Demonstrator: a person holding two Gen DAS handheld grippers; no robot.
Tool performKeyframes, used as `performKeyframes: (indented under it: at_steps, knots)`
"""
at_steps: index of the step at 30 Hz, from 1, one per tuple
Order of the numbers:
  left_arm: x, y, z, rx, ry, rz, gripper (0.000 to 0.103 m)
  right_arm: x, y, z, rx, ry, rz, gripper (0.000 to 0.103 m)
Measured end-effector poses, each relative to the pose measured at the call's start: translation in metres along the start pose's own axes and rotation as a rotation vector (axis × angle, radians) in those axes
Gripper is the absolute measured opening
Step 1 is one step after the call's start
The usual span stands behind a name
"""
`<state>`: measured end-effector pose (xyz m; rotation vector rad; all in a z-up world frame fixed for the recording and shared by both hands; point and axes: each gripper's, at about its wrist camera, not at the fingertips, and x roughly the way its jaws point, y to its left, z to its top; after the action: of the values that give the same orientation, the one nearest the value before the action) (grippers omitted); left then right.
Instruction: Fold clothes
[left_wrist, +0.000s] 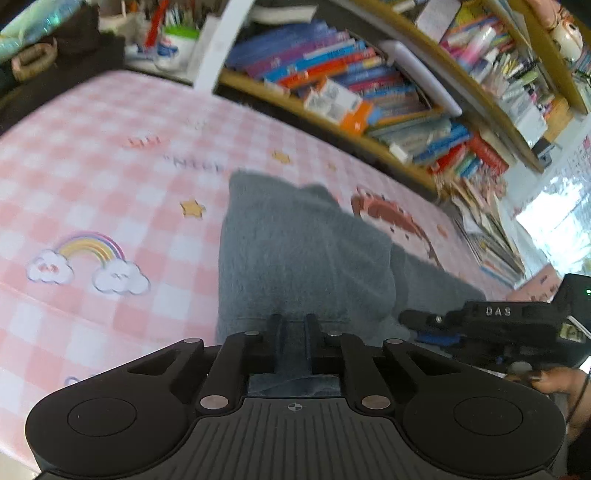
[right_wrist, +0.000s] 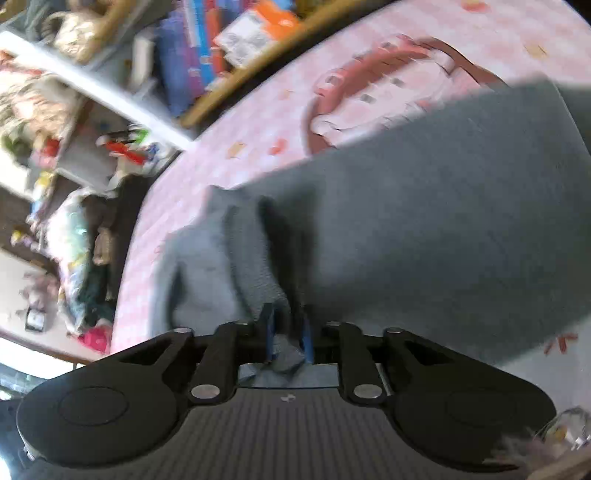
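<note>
A soft grey fleece garment (left_wrist: 295, 254) lies on the pink checked bed sheet (left_wrist: 110, 177), its near hem pinched in both closed left tongs (left_wrist: 293, 325) and right tongs (right_wrist: 288, 325); light, limp cloth, best held by edges.

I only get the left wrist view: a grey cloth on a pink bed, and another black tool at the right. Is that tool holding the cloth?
Observer: Yes. The right gripper is shut on a bunched fold of the cloth.
Operator: Does the cloth lie flat there?
Observer: No, a paler grey part humps up left of the jaws.
Operator: Anything past the bed's edge?
Observer: A pink thing lies on the floor beside the bed.
</note>
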<state>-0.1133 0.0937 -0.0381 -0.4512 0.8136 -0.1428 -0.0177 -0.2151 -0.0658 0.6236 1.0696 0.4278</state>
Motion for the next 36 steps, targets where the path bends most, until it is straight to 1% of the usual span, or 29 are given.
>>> performKeyframes:
  at_steps: [3, 5, 7, 9, 10, 14, 19, 26, 27, 28, 29, 32, 36]
  knots:
    - [0.005, -0.001, -0.001, 0.034, 0.019, -0.002, 0.01, -0.002, -0.004, 0.001, 0.03, -0.011, 0.009, 0.022]
    - [0.003, -0.004, 0.0, 0.045, 0.017, 0.002, 0.01, -0.004, -0.001, -0.002, 0.021, -0.02, 0.003, 0.025]
    - [-0.003, -0.006, 0.0, 0.06, -0.003, 0.005, 0.011, -0.008, 0.004, -0.003, 0.003, -0.034, -0.005, 0.026]
    - [-0.012, -0.011, 0.001, 0.083, -0.029, 0.006, 0.014, -0.014, 0.01, -0.005, -0.026, -0.057, -0.014, 0.034]
    - [-0.016, -0.013, 0.002, 0.096, -0.042, 0.005, 0.017, -0.018, 0.013, -0.006, -0.04, -0.07, -0.02, 0.036]
    - [-0.027, -0.018, 0.004, 0.139, -0.083, -0.005, 0.019, -0.032, 0.021, -0.015, -0.092, -0.12, -0.049, 0.042]
    - [-0.034, -0.022, 0.004, 0.169, -0.099, -0.03, 0.02, -0.043, 0.03, -0.027, -0.151, -0.153, -0.103, 0.043]
    - [-0.033, -0.021, -0.001, 0.176, -0.078, -0.049, 0.02, -0.055, 0.031, -0.042, -0.199, -0.192, -0.22, 0.045]
    - [-0.033, -0.021, -0.002, 0.177, -0.075, -0.051, 0.022, -0.057, 0.031, -0.045, -0.201, -0.197, -0.237, 0.046]
    - [-0.033, -0.021, -0.003, 0.178, -0.073, -0.053, 0.025, -0.059, 0.03, -0.047, -0.202, -0.202, -0.251, 0.047]
    - [-0.033, -0.021, -0.003, 0.179, -0.07, -0.057, 0.027, -0.061, 0.029, -0.049, -0.201, -0.207, -0.265, 0.047]
    - [-0.034, -0.024, -0.005, 0.198, -0.067, -0.083, 0.027, -0.069, 0.024, -0.055, -0.177, -0.227, -0.295, 0.049]
    - [-0.035, -0.028, -0.009, 0.226, -0.055, -0.106, 0.028, -0.078, 0.015, -0.063, -0.11, -0.247, -0.323, 0.052]
